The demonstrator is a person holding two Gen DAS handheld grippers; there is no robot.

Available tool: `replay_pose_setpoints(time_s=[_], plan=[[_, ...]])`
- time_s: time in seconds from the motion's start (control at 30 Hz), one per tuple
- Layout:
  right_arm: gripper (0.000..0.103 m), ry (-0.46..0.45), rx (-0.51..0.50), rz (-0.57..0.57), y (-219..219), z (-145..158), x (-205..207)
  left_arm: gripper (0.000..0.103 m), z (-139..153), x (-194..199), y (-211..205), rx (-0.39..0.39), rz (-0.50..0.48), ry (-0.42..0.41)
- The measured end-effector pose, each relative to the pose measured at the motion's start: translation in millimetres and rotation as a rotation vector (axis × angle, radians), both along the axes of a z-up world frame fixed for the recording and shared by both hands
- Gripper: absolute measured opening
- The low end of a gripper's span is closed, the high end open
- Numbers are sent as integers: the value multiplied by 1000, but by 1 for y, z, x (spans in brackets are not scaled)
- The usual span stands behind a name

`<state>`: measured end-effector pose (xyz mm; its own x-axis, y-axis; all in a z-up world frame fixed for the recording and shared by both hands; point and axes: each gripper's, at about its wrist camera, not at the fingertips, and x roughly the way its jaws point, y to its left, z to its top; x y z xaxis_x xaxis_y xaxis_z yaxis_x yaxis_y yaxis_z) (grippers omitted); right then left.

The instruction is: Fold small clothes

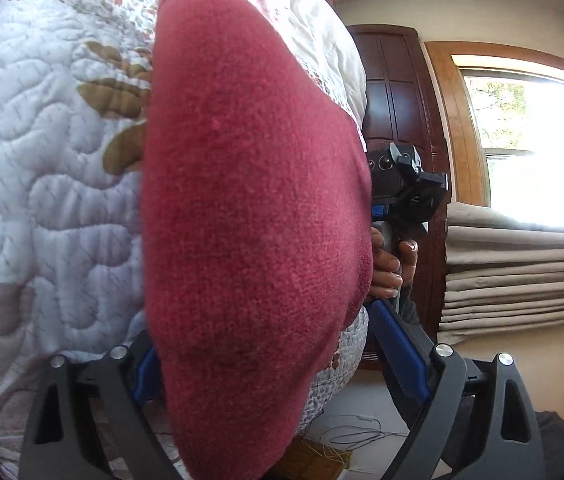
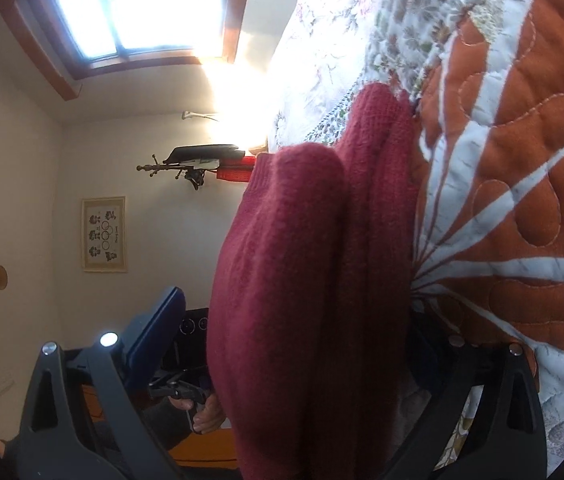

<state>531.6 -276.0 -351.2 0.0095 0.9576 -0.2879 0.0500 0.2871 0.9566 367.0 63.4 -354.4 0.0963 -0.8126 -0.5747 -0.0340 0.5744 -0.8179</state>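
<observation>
Sweater (image 1: 250,208) fills my left view, draped between the left hand-held gripper's (image 1: 282,356) spread jaws above the quilt (image 1: 42,160); my right view shows it bunched between the right hand-held gripper's (image 2: 282,364) parted jaws, unclamped, so I fear slippage; no legible writing.

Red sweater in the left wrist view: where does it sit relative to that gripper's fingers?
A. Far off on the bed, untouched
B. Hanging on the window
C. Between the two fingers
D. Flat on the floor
C: the red sweater fills the gap between the left gripper's blue-padded fingers, in front of the quilt.
</observation>
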Motion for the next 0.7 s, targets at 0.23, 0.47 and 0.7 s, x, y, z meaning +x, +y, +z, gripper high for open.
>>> replay_pose_setpoints(time_s=[0.23,0.47,0.7], plan=[[38,-74,-103,-33,-10,31,-11,53,8,0,1,64,29,37],[46,-30,-84,-43,4,26,0,50,8,8,-6,59,22,44],[33,-52,-85,-75,4,35,-7,34,21,4,-2,57,7,-2]])
